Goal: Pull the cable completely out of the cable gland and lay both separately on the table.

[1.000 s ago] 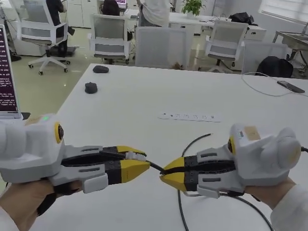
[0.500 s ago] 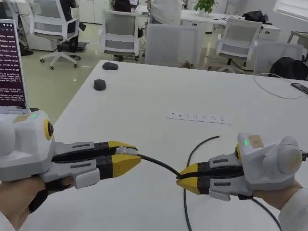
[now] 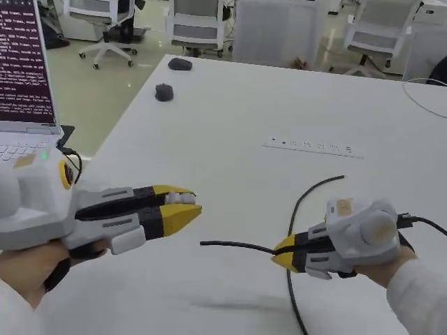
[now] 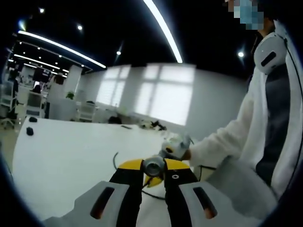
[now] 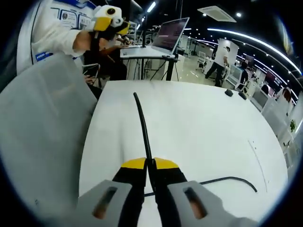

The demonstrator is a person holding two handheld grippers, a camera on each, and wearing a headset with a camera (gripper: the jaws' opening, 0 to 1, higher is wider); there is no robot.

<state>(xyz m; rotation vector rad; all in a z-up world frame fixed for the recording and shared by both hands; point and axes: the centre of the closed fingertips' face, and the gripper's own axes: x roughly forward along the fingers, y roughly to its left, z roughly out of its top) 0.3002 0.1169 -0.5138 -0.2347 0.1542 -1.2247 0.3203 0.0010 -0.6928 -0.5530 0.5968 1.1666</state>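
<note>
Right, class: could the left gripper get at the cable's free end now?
Probably reach, not grasp: bare table separates the left gripper from the cable, but it is shut on the cable gland.

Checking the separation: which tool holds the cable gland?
The left tool, its yellow jaws shut on the round grey cable gland; the right tool grips the black cable.

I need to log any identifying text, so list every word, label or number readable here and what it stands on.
No text is legible enough to quote.
Laptop screen: lines of pale terminal text, too small to read.
Power strip: socket markings, too small to read.
Blue badge on the white coat: blurred, unreadable.
</note>
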